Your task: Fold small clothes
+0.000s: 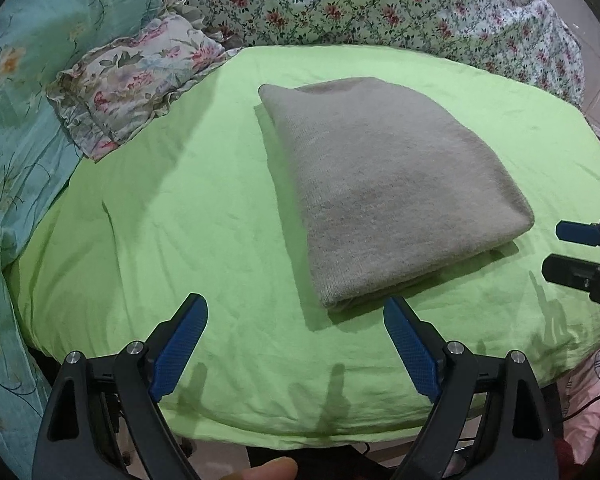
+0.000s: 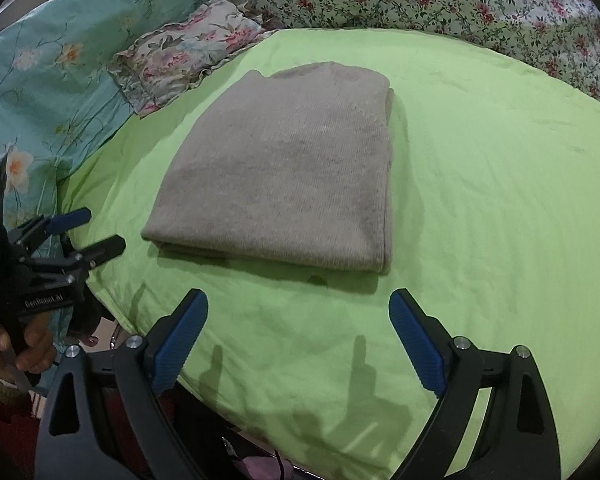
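A grey knit garment lies folded into a thick rectangle on the green sheet; it also shows in the right wrist view. My left gripper is open and empty, just short of the garment's near corner and above the sheet. My right gripper is open and empty, just short of the garment's near folded edge. The right gripper shows at the right edge of the left wrist view. The left gripper shows at the left of the right wrist view.
A ruffled floral pillow and a teal floral quilt lie to the left. A flowered cover runs along the back. The green sheet's front edge drops off just below the grippers.
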Demonstrator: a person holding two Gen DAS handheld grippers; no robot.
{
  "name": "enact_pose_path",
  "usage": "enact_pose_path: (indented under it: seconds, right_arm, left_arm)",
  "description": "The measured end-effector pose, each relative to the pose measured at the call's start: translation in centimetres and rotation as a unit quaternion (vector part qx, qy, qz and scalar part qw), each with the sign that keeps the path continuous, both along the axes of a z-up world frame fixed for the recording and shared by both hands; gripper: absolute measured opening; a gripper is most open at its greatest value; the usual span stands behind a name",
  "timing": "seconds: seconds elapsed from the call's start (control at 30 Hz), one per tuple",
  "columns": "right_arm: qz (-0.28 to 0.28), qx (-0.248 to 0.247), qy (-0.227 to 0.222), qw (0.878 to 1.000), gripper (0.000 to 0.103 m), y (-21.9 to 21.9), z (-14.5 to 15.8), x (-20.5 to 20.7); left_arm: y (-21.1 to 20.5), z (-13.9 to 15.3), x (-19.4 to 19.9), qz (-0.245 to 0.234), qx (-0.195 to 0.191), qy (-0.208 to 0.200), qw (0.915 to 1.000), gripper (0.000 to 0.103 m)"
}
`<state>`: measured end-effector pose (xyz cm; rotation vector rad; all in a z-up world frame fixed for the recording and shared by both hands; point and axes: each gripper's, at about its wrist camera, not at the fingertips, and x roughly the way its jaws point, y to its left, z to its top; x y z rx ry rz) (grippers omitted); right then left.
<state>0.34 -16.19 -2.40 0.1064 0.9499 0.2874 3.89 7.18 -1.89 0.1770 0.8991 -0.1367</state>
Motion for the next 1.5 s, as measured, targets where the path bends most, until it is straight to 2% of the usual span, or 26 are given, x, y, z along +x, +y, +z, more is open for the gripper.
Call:
enact_pose_path:
  seconds: [0.1,0.4,0.9,1.5]
  right_arm:
    - [-0.001,-0.003,0.002,1.0,0.093,0.1,0.2,0.8]
    - [0.009,-0.006,0.005,1.0,0.093,1.0,1.0,2.8]
    - [0.022,-0.009,0.009,1.0,0.094,2.7,1.5,5.3]
    - [-0.003,0.006,0.009,1.0,0.095,1.9,1.6,6.3]
  left_arm:
    - [-0.1,0.2,0.7,0.004,0.015,0.001,0.9999,0.09]
    - [0.0,0.8,2.5,0.01,0.022,0.001,0.9997,0.091]
    - [-0.1,1.7,4.0,0.013,0.002,-0.006,0.9999,0.091]
    - [-0.1,1.6,4.9,0.027,0.004,0.001,0.9996,0.092]
